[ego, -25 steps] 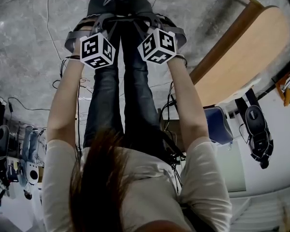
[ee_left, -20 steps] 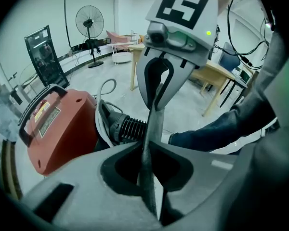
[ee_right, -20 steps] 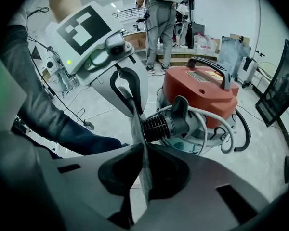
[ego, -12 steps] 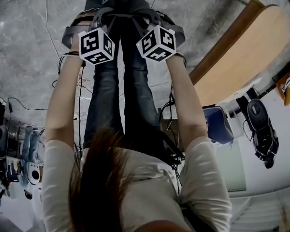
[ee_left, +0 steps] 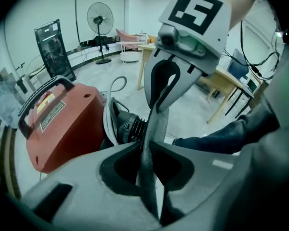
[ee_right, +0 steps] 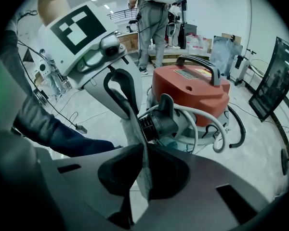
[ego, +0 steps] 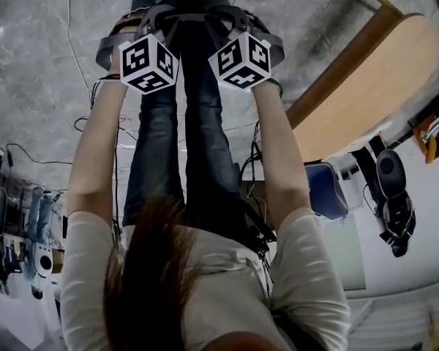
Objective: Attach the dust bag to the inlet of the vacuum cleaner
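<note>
- Left claw (ee_left: 144, 147): jaws narrow and opening, the grey cloth of the dust bag (ee_left: 156, 122) between them; right claw (ee_right: 144, 146): almost closed, pinching the same cloth
- The cloth runs straight from one claw to the other; the black ribbed inlet (ee_left: 130, 125) lies just behind it, on the near side of the red vacuum cleaner (ee_left: 62, 124) standing on the floor (ee_left: 197, 109); neither claw looks nearer
- The bag's mouth shows in no view; the head view cuts the vacuum cleaner off at its top edge

place: lab-like workroom | evidence: wooden desk (ego: 366, 86), pedestal fan (ee_left: 99, 19), grey floor (ego: 36, 64)
</note>
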{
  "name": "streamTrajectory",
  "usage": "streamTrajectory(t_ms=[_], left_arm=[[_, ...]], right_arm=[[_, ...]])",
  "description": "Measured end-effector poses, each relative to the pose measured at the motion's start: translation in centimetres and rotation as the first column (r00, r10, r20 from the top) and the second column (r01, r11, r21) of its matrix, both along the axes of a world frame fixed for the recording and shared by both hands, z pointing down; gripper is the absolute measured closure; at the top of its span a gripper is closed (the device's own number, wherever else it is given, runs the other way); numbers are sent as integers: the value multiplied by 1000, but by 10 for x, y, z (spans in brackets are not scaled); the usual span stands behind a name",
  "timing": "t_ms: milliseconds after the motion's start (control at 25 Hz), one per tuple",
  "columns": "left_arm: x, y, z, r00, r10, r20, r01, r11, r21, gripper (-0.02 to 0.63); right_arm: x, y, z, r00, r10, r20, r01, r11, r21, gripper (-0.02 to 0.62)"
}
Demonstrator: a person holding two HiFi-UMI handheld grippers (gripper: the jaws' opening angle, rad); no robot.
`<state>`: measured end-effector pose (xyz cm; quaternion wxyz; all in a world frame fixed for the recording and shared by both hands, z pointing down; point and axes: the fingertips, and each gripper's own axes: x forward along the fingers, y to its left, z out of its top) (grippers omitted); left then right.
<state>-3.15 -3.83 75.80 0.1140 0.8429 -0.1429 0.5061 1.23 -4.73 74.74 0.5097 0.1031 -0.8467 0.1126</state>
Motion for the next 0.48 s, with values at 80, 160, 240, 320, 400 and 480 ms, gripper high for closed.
streamTrajectory(t_ms=[80,160,240,320,400,480], left_arm=[[-1,-2,1,998,-60,-19,60,998,-13,545],[-2,-2,2,992,-119,-35,118,993,-26,543],[-3,0,1,987,-155,-42,154,988,-30,545],[-5,1,0,987,-158,-39,157,987,-24,545],[-7,0,-2,991,-132,-25,132,991,-20,541],[-7,-3,-2,996,-87,-13,87,996,-18,535]], right_arm=[[-2,-7,2,1000,-18,-2,18,1000,2,568],[-4,-12,3,999,-48,-4,48,999,-4,566],[-7,-13,2,996,-88,-8,88,996,-9,566],[-9,-12,1,995,-104,-8,104,995,-11,566],[-10,-10,-1,997,-75,4,75,997,-16,566],[-8,-9,-2,1000,-7,28,8,1000,-30,566]])
